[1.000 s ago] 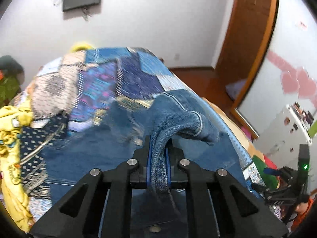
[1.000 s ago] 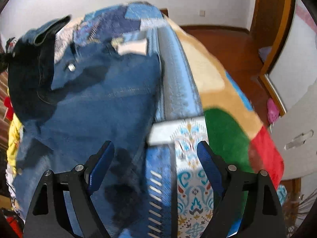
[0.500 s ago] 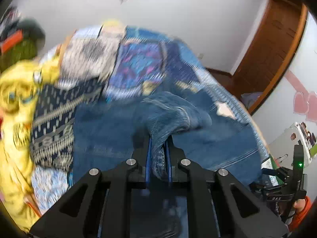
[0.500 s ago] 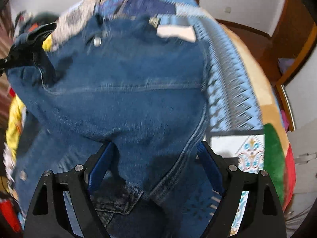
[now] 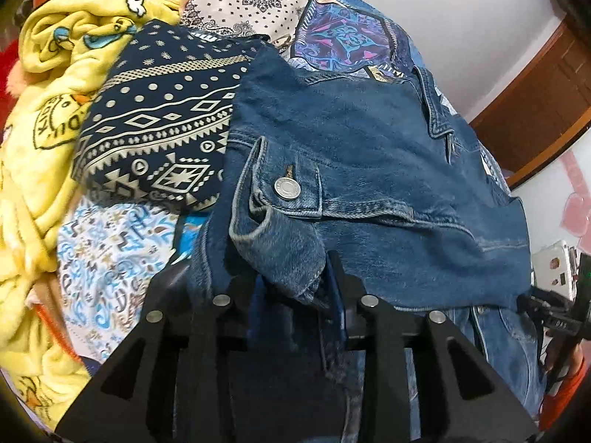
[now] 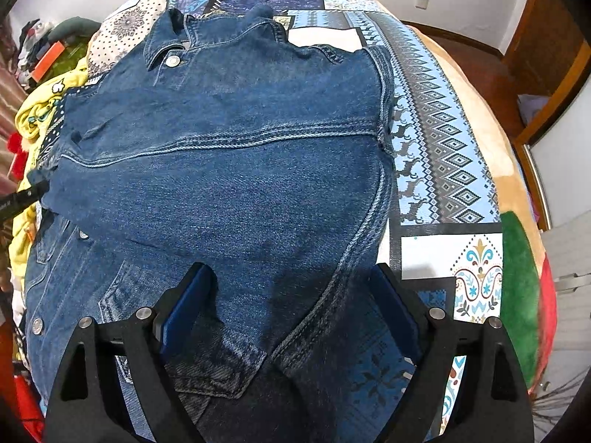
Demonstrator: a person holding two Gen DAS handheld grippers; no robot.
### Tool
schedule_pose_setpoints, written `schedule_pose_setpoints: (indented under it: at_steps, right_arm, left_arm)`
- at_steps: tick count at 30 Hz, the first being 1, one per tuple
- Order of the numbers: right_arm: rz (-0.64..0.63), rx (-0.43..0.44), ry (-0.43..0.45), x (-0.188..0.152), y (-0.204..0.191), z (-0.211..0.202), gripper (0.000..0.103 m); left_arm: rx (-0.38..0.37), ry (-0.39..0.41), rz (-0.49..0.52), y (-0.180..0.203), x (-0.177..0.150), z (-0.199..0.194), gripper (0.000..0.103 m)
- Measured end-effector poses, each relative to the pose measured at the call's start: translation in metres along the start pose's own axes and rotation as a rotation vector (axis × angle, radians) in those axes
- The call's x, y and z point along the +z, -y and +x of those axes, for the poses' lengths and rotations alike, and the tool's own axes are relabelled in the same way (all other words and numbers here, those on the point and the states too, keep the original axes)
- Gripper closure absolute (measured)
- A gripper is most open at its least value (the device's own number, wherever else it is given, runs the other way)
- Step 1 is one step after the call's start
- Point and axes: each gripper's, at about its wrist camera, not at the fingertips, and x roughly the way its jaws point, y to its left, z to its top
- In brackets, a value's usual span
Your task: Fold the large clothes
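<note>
A dark blue denim jacket (image 6: pixel 236 170) lies spread on the patchwork bed cover (image 6: pixel 436 140), collar at the far end, one sleeve laid across the body toward the left. In the left wrist view the sleeve cuff (image 5: pixel 280 229) with its metal button sits low between the blue pads. My left gripper (image 5: pixel 297 306) is partly parted around the cuff, and I cannot tell whether it grips. My right gripper (image 6: pixel 291 313) is open wide, hovering just above the jacket's near edge; its fingers (image 6: pixel 184 310) straddle denim without holding it. The left gripper's tip shows at the left edge in the right wrist view (image 6: pixel 22 199).
A navy patterned cloth (image 5: pixel 155 125) and a yellow duck-print blanket (image 5: pixel 40 118) lie piled left of the jacket. A red and green blanket (image 6: pixel 524 295) hangs at the bed's right edge. A wooden door (image 6: pixel 546 37) and floor lie beyond.
My left gripper carried the sleeve cuff across the jacket to the left and down onto the bed, and its pads have parted. My right gripper moved left over the jacket, still open.
</note>
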Motion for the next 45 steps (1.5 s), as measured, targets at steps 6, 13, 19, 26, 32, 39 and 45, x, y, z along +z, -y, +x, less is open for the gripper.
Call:
schedule_pose_setpoints:
  at_steps: [6,13,19,26,32,39,45]
  right_arm:
    - [-0.019,-0.019,0.061,-0.005,-0.003,-0.026,0.017]
    - [-0.009,-0.011,0.144,-0.022,0.002,-0.066,0.017]
    - [0.005,0.002,0.184,-0.045,0.007,-0.091,0.017]
    - [0.031,0.04,0.214,-0.076,0.009,-0.105,0.017]
    - [0.128,0.127,0.112,-0.103,0.017,-0.076,0.017]
    - [0.17,0.246,0.082,-0.124,0.012,-0.073,0.017]
    - [0.132,0.3,0.096,-0.127,0.001,-0.076,0.017]
  left_arm:
    - [0.071,0.051,0.085,0.011,-0.004,-0.026,0.065]
    - [0.246,0.055,0.126,0.015,-0.012,-0.04,0.051]
    - [0.205,0.072,0.09,-0.005,-0.025,-0.084,0.036]
    - [0.152,0.051,0.041,-0.035,-0.058,-0.118,0.016]
    - [0.067,-0.099,-0.087,-0.064,-0.106,-0.087,0.016]
    - [-0.025,-0.153,-0.174,-0.062,-0.15,-0.07,0.017]
    - [-0.112,-0.126,-0.164,-0.047,-0.161,-0.087,0.019]
